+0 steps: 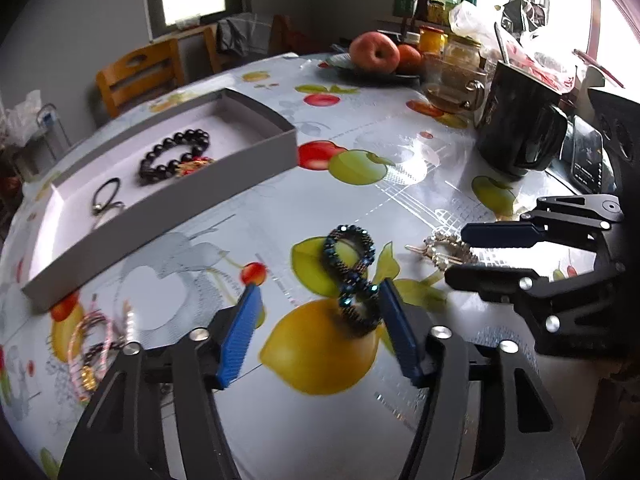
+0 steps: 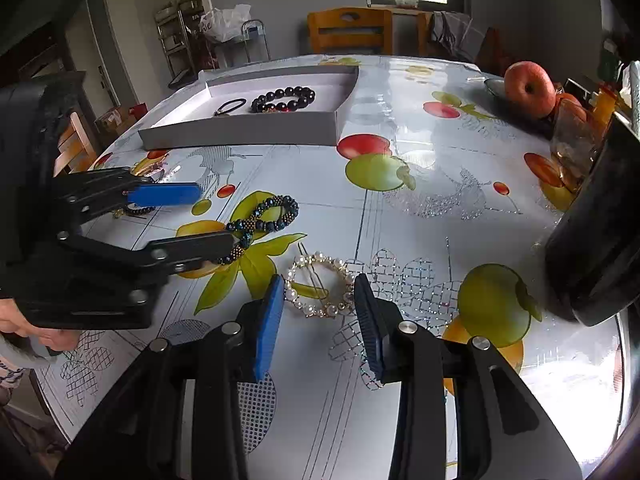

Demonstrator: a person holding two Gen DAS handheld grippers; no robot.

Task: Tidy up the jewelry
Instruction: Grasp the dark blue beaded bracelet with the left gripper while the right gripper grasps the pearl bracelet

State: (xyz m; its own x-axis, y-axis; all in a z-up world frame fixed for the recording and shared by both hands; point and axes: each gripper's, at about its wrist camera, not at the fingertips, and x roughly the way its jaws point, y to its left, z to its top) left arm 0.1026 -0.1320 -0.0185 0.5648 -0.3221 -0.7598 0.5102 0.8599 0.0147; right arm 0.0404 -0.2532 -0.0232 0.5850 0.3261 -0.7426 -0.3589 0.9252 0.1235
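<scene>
Nearest the left wrist camera, the left gripper (image 1: 318, 320) is standing partly open over the fruit-print tablecloth (image 1: 400, 152). The blue beaded bracelet (image 1: 352, 276), twisted into a figure eight, is lying with its near loop against the inner face of the right-hand pad, while the other pad is standing well clear of it, so nothing is being gripped yet.

In the right wrist view, the right gripper (image 2: 320, 300) is straddling the pearl hair clip (image 2: 320, 284) lying flat on the cloth. Its pads are sitting just beside the clip's two sides; whether they are pressing on it cannot be told.

To do this step well, the left gripper is probably best centred so both pads meet the crossing of the bracelet, then closed gently so the beads are not rolling out. The right should close squarely across the ring, keeping low so the pads catch it before lifting.

Farther off, the grey tray (image 1: 256, 152) is already holding a dark bead bracelet (image 1: 176, 156) and a black hair tie (image 1: 106, 198). Both pieces likely belong there.
</scene>
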